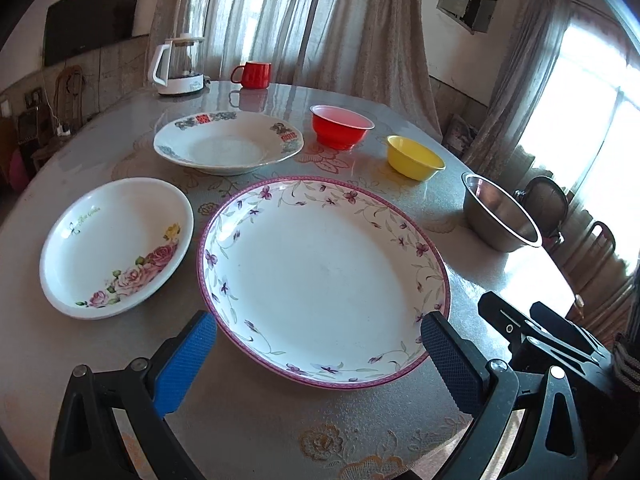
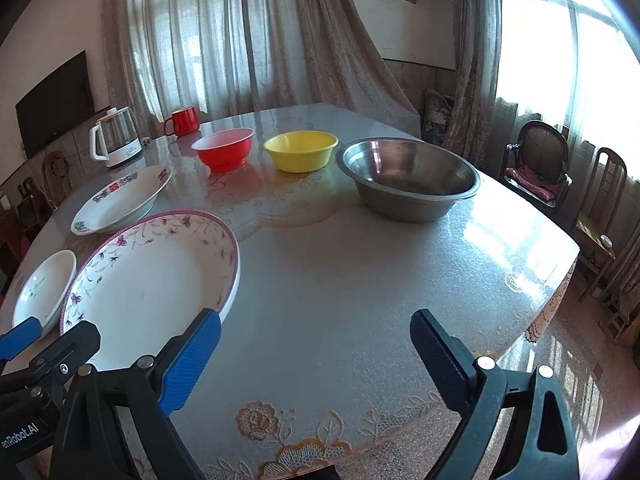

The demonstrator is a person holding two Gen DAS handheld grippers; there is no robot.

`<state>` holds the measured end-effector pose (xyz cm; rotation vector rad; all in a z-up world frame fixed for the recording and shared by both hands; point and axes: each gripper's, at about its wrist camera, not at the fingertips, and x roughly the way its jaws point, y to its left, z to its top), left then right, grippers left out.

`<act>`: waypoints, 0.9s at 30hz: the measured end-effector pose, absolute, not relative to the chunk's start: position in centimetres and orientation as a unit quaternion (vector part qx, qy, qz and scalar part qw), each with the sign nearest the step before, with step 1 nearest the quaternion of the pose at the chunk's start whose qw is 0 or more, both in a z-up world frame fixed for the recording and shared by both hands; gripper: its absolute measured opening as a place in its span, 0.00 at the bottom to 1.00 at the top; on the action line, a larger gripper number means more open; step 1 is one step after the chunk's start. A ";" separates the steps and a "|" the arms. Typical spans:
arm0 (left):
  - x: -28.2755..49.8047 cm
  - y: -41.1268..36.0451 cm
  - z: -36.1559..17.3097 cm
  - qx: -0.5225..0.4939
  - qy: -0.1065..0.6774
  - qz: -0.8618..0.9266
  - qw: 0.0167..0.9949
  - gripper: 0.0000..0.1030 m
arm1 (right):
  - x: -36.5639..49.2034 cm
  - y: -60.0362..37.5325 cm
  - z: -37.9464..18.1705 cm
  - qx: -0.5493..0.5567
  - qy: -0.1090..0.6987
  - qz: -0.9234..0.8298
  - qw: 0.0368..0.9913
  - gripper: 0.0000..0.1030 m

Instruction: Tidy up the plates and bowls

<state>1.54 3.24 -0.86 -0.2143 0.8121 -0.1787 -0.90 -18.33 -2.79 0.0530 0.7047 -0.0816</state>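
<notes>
Plates and bowls upright on the table [image 2: 340, 272].
I hold the left gripper [image 1: 318, 354] spread around the big plate [image 1: 320, 280]; the right gripper [image 2: 316, 344] gapes empty.

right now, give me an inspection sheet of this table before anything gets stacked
surface: glossy round table with floral cloth, dry.
job's things: large purple-vine plate, rose-print dish, patterned-rim white plate, red plastic bowl, yellow plastic bowl, steel bowl; all apart, upright, empty.
clutter: white-handled glass kettle, red mug at far edge.
grippers: left hand-held gripper open by the large plate; right hand-held gripper open over bare table.
cables: nothing seen on the table.
surroundings: curtains, wooden chairs.
</notes>
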 end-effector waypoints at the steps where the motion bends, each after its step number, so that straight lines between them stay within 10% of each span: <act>1: 1.7 3.7 -1.0 -0.116 0.403 -0.091 0.903 1.00 | -0.5 -18.5 -2.8 0.036 0.352 -0.017 0.935 0.93; 11: 1.6 7.7 -0.9 -0.149 0.403 -0.073 0.900 0.95 | 6.2 -18.5 -2.6 0.090 0.430 0.143 0.887 0.93; 19: 2.5 7.2 -2.1 -0.136 0.431 -0.094 0.887 0.64 | 11.5 -16.4 -4.6 0.014 0.476 0.152 0.866 0.29; 27: 3.2 7.1 -2.7 -0.122 0.436 -0.076 0.888 0.36 | 13.5 -16.4 -5.5 0.002 0.495 0.161 0.854 0.21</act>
